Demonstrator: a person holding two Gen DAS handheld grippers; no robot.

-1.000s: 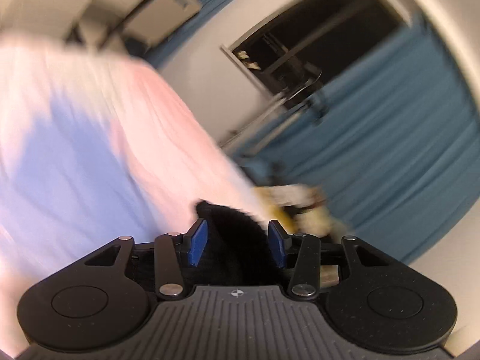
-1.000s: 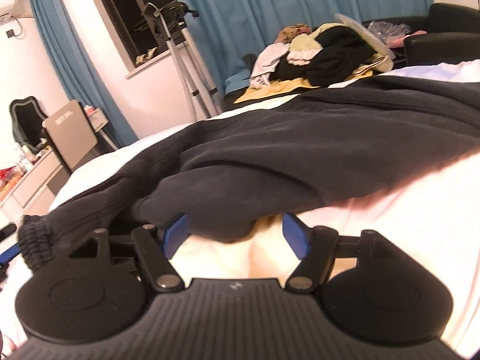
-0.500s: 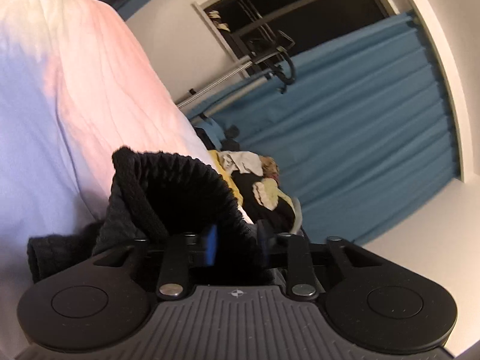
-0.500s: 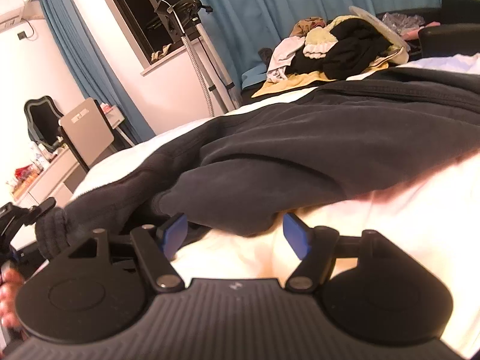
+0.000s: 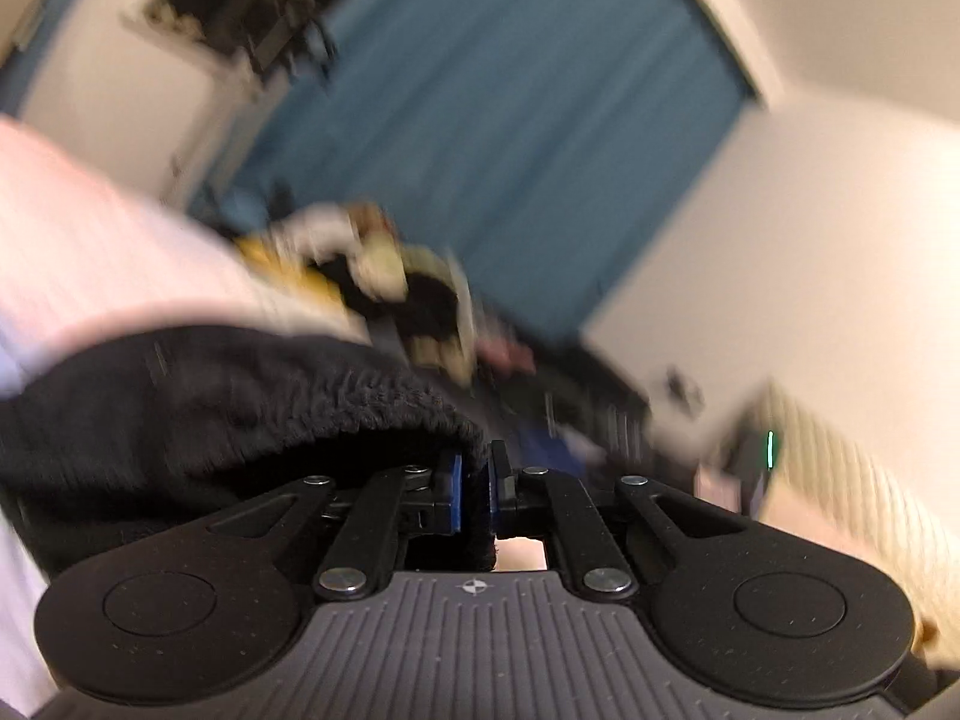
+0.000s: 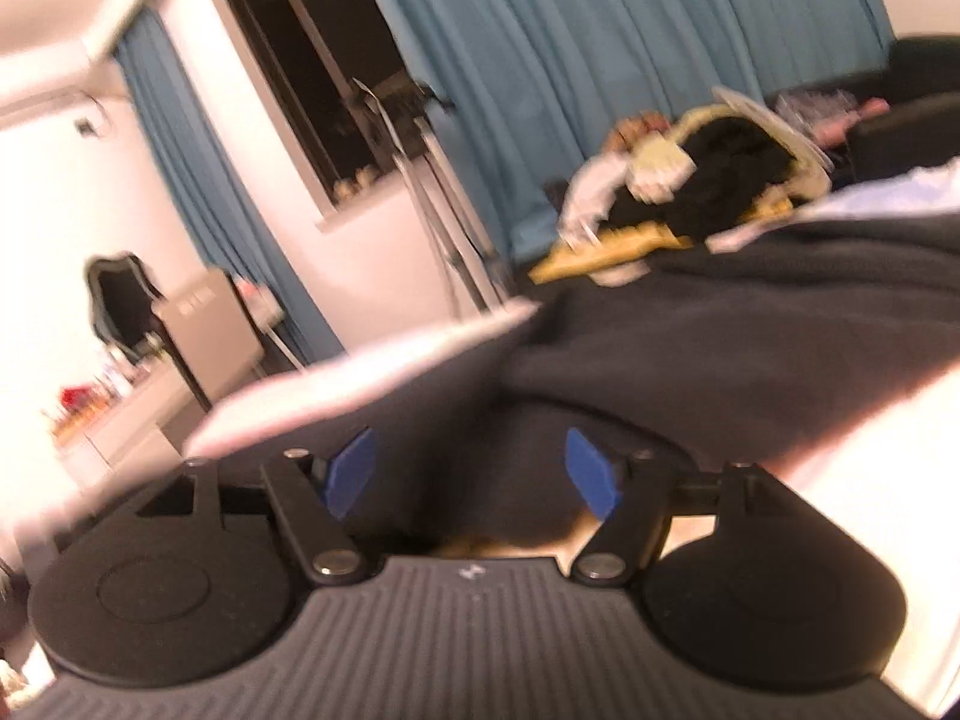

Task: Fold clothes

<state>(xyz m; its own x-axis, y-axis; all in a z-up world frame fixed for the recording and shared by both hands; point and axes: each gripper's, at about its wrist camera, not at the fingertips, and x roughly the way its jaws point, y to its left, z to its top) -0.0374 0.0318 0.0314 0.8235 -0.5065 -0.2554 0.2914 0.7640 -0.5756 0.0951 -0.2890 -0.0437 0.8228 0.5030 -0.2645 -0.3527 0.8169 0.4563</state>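
Dark garment (image 6: 750, 348) draped over bed

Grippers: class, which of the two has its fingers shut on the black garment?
The left gripper: its blue pads pinch the black garment. The right gripper is open.

clothes pile (image 5: 384, 282) blurred, dark garment (image 6: 750, 348) cut off

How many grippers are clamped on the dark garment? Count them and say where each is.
1. The left gripper is shut on the dark garment's ribbed edge. The right gripper is open, with dark cloth lying between its fingers.
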